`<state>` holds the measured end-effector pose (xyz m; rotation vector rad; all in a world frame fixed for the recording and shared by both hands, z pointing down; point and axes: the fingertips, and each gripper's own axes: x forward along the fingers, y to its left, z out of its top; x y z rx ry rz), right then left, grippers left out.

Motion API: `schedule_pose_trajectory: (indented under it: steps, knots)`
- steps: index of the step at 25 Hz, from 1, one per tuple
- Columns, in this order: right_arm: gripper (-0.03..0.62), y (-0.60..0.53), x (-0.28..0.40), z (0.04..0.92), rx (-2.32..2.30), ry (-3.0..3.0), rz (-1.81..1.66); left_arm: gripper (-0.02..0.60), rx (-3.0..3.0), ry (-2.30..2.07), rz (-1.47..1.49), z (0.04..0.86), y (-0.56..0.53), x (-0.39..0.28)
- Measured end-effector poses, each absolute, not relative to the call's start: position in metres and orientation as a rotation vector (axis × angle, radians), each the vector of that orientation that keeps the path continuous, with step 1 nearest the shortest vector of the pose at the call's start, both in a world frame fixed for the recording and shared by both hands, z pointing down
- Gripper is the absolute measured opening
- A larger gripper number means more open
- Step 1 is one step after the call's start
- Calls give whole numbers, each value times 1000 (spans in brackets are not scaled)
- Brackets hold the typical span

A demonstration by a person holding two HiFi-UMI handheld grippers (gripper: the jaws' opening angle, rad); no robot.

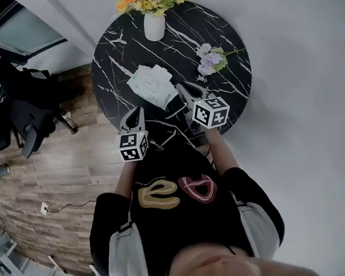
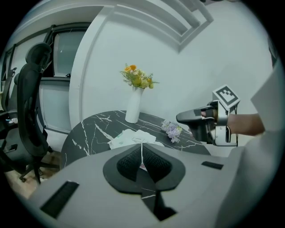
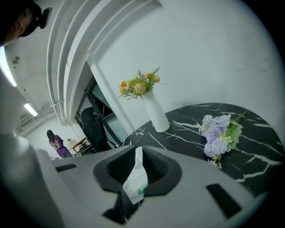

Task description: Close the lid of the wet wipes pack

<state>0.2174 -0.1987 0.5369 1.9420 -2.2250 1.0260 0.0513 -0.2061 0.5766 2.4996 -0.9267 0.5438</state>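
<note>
Marble table (image 1: 228, 94), black and round, carries the wet wipes pack (image 1: 152, 85) near its centre, with a white vase (image 1: 154, 25) at twelve o'clock. The right gripper (image 1: 182, 89) pinches the pack's four-o'clock edge. The left gripper (image 1: 139, 110), jaws pressed together on nothing, hovers at seven o'clock from the pack.

Soft even indoor light, faint shadows, strong fisheye bending at edges, dark corners, blurred foreground
</note>
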Motion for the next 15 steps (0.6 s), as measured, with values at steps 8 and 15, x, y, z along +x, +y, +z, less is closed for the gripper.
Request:
schedule_pose_trajectory:
  steps: [8, 15]
  knots:
    - [40, -232, 238, 559, 1914, -2239, 1200, 21, 2441, -973, 549, 591, -221, 60]
    - [74, -255, 245, 580, 1862, -2242, 1354, 21, 2405, -1035, 583, 599, -231, 60]
